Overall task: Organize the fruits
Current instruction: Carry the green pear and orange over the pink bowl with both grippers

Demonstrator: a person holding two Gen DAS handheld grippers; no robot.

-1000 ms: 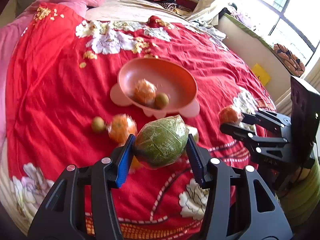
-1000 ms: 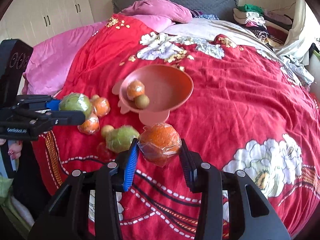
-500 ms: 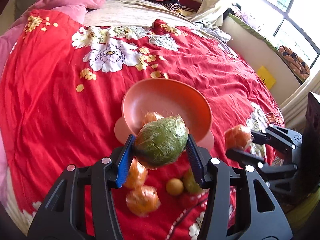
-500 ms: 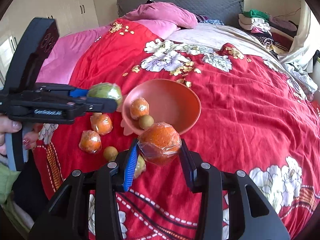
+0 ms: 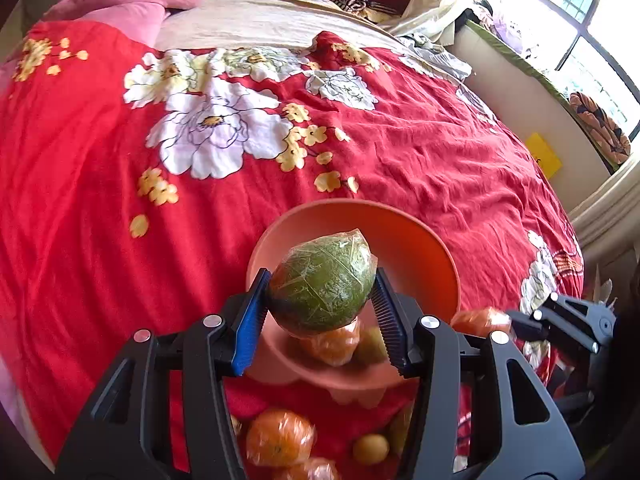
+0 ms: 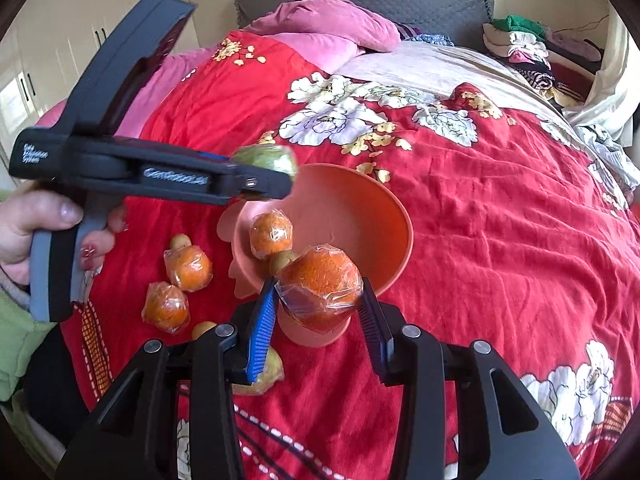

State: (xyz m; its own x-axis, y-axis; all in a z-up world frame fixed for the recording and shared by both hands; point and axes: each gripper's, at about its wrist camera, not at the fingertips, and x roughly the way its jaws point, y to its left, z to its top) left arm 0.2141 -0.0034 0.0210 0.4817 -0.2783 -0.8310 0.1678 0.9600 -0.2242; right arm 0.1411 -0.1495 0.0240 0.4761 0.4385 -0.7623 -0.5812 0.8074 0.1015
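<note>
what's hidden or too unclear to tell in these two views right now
- Left wrist view: the bowl floor and the fruit in it are mostly covered by the wrapped green fruit in the left gripper.
- Right wrist view: a green fruit on the bedspread hides behind the right gripper, which holds a wrapped orange.

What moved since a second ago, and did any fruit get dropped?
Both grippers carried their fruit toward the pink bowl. The left gripper brought the wrapped green fruit over the bowl; the right gripper brought the wrapped orange to its near rim. Nothing was dropped: both grips, the bowl's two fruits and the loose fruit stayed.
</note>
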